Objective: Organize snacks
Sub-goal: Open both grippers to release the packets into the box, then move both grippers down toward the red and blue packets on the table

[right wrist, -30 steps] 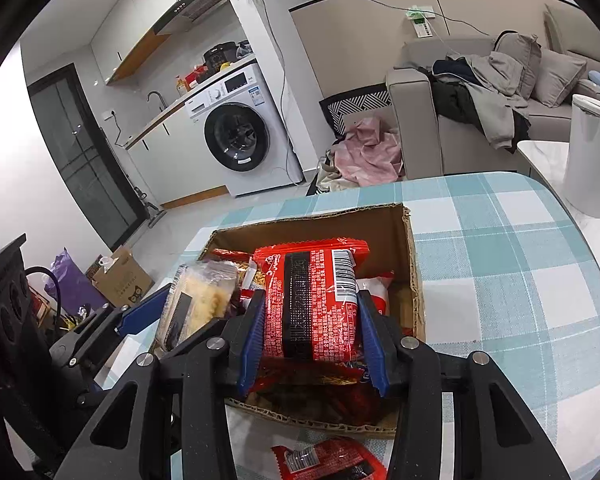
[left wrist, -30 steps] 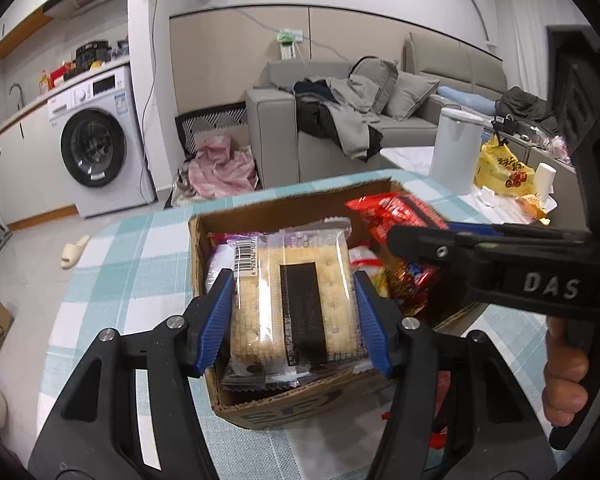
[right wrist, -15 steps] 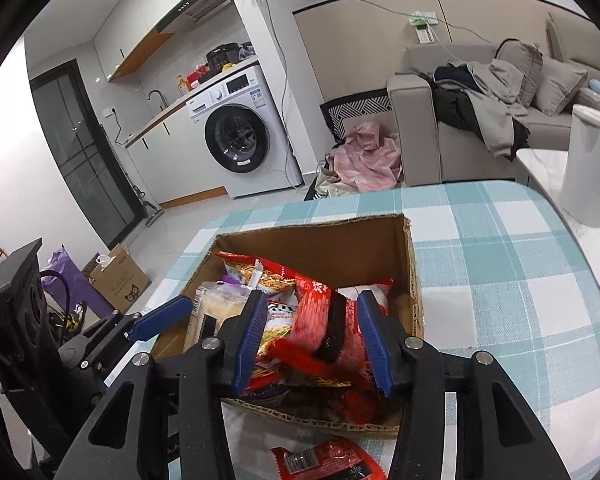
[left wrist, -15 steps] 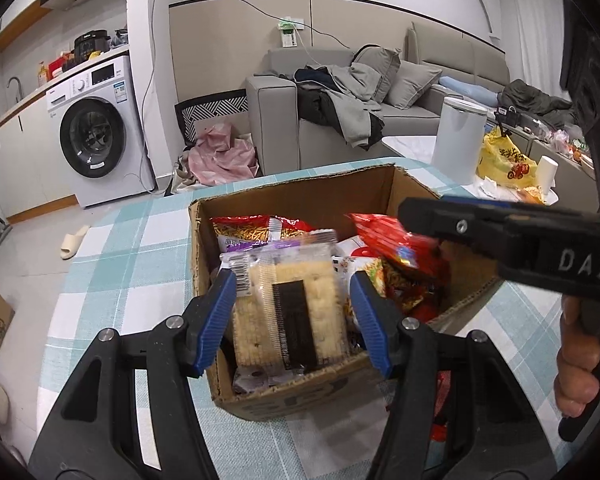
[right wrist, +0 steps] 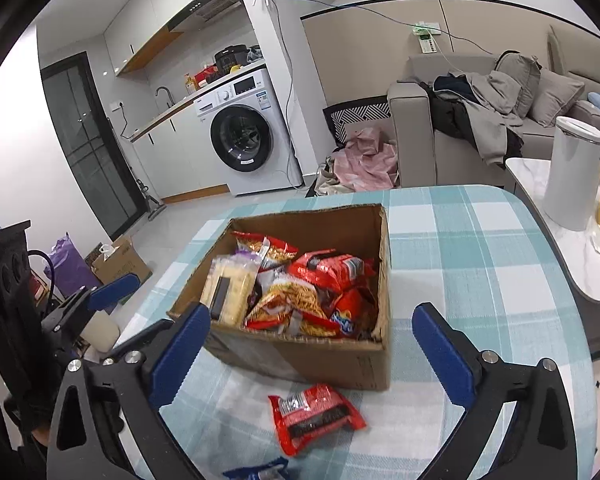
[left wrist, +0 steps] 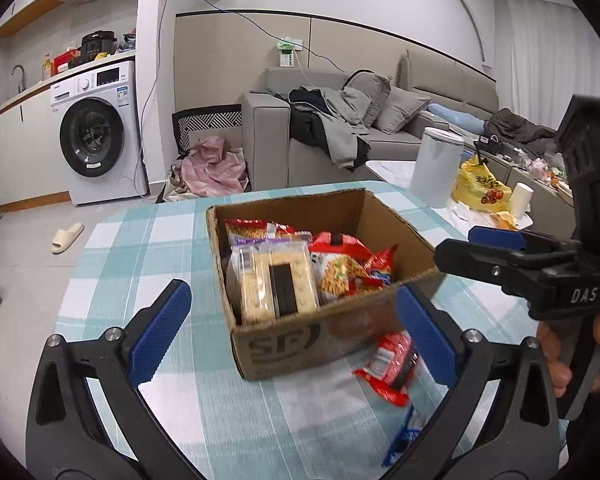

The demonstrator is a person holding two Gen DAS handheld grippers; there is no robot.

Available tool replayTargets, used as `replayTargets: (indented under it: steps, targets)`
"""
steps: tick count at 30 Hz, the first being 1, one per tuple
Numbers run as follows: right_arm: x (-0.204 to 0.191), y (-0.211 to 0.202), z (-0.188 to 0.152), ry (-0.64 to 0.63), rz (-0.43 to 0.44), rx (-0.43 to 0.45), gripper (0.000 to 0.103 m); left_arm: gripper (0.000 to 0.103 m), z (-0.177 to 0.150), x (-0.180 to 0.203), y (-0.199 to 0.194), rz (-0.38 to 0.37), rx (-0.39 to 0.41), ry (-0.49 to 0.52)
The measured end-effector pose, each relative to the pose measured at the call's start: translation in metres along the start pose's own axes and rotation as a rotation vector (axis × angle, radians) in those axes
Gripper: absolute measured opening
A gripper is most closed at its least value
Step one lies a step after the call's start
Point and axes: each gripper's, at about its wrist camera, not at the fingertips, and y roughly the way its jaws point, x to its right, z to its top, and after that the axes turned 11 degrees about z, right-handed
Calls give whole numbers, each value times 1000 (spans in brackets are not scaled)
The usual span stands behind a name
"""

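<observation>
Box (left wrist: 300,344) front, "SF" logo

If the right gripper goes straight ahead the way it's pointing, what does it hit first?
Most likely the cardboard box: its near wall sits between the open right gripper fingers. The red snack packet lies lower on the table, probably beneath that line, though depth is unclear.

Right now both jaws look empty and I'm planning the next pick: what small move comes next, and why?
Probably lower the right gripper onto the red snack packet: it lies on the tablecloth outside the cardboard box, just below the open jaws.
</observation>
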Motion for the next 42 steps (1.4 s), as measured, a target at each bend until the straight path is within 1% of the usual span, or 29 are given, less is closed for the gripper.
replayTargets:
  steps: [6,11,17,19,21,23,25,26,28,32,38,42]
  targets:
    - [-1,-14,-21,2,-5,-29,103,102,-19,-4,-30,-8,-1,-1]
    - [-1,-16,-37,1,-18,-58,103,102,-28,-1,-41,-15,-2,7]
    - [-2,-18,-52,-38,-39,-82,103,102,-41,1,-39,-5,-26,30]
    - [-1,-18,-55,-41,-37,-86,103,102,-46,1,-36,-9,-39,24]
    - [0,-17,-57,-55,-56,-100,103,102,-50,0,-32,-19,-50,10]
    - [3,-15,-57,-46,-62,-109,103,102,-51,2,-26,-14,-73,35]
    - [10,-11,-58,-1,-27,-139,103,102,-54,4,-23,1,-68,51]
    - [12,-10,-59,12,-11,-153,103,102,-54,5,-22,-4,-69,57]
    - [12,-7,-60,9,-19,-169,103,102,-54,7,-19,-12,-78,63]
    - [10,1,-68,-37,-42,-240,103,102,-58,12,-16,-15,-88,75]
    - [5,11,-81,-98,-62,-310,103,102,-62,16,-10,-23,-109,93]
    - [1,18,-92,-145,-41,-372,103,102,-64,16,-8,-23,-115,93]
